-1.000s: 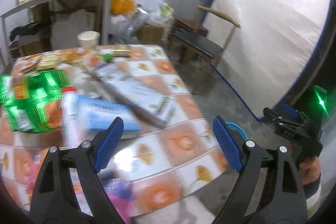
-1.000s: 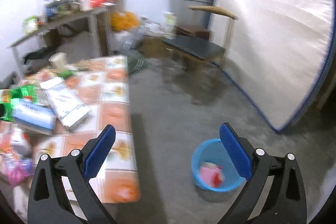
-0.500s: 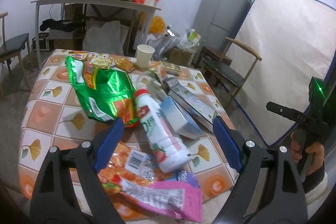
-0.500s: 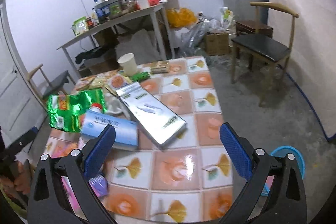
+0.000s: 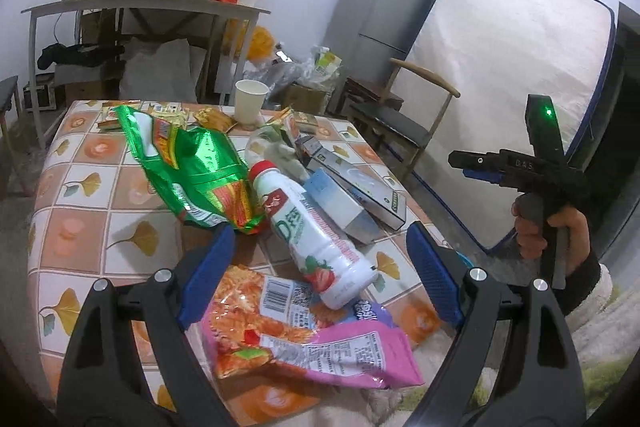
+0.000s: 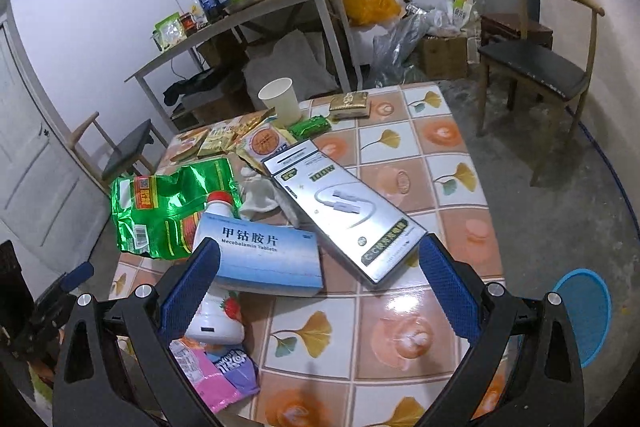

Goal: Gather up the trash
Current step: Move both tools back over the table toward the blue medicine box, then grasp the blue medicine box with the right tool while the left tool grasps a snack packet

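- The left gripper (image 5: 320, 275), black with blue pads, hangs over the near edge of the tile-patterned counter (image 5: 80, 227); its jaws stand wide with nothing between them; the white yoghurt bottle with a red cap and strawberry print (image 5: 308, 231) lies on its side in the gap's line of sight, apart from both pads
- Just in front of the bottle's base lies the orange-and-pink crinkled snack wrapper (image 5: 304, 335), flat on the counter, with a barcode facing up
- To the left of the bottle, touching its neck, sprawls the shiny green foil snack bag (image 5: 192, 163); to the right of the bottle sits the pale blue cardboard medicine box (image 5: 340, 203), with the long silver cable box (image 5: 360, 183) beyond it
- Behind the bottle, towards the far edge, stands the white paper cup (image 5: 250, 101), upright among small foil sachets
- The right gripper (image 6: 318, 283) hovers over the same counter from the bottle's other side; its jaws are also spread wide and hold nothing; the medicine box rests partly on the bottle here
- The round blue plastic bin (image 6: 586, 311) stands on the concrete floor, well apart from the bottle, past the counter's edge; what it holds cannot be told
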Tool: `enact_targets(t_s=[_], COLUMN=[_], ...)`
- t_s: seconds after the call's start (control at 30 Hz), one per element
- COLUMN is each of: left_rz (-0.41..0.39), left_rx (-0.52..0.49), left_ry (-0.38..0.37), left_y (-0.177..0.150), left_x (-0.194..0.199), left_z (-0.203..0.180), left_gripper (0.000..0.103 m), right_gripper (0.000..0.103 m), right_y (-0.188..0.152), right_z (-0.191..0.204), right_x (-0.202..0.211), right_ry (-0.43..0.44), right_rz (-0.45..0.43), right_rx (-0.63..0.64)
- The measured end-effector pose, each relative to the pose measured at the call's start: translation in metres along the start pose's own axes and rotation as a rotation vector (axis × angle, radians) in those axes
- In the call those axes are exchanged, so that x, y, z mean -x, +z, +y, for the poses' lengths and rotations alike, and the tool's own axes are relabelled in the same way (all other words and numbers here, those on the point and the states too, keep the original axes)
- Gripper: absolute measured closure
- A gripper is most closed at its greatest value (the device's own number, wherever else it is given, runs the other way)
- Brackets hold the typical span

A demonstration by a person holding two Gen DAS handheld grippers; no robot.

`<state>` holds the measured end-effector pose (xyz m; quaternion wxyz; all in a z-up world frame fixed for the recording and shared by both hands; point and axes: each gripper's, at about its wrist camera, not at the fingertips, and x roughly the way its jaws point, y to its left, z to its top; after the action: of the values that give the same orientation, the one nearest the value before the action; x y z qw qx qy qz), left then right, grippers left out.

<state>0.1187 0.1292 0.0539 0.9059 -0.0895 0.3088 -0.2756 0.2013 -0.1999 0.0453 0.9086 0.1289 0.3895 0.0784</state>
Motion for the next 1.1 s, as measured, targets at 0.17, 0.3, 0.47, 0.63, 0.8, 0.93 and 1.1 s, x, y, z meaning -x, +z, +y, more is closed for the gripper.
enact_targets(t_s=[0.17,0.3,0.47,0.63,0.8,0.93,1.1], left_rz=[-0.012,-0.033,-0.036,0.022,0.047,0.08,0.129], left_rx=[0.025,0.031,0.036,0.083,0.126,0.174,0.24], left_ry=[-0.015,0.011,-0.064,-0.023,0.023,0.024,0.055], left_y=[0.017,0.052,0.076,0.078,0.094,0.114,0.142], left_x=[-0.003,-0.013,-0.031,-0.064,-0.102,-0.137,-0.189], left_z=[0.007,0.006,-0.002,0.001,0.01,0.02,0.032], left_gripper=[0.02,0.02,0.02,0.02,0.02,0.02,0.02], right_gripper=[0.007,0.008,0.008,0.014,0.023,0.023,0.023], right_y=[0.002,0.001,-0.004,-0.025,-0.062,-0.077,-0.09], right_z=[-0.002,-0.009,0.0,-0.015,-0.034,-0.033,-0.036], right_x=[-0.015,-0.024,-0.026,-0.059,-0.106,-0.127,-0.146], right_ry=[0.008,0.023,0.102,0.39,0.606,0.677,0.731], right_rz=[0.026,0.045,0.06,0.204,0.344,0.386,0.415], right_rx=[-0.044,-0.097,-0.057,-0.321,-0.668,-0.809,-0.962])
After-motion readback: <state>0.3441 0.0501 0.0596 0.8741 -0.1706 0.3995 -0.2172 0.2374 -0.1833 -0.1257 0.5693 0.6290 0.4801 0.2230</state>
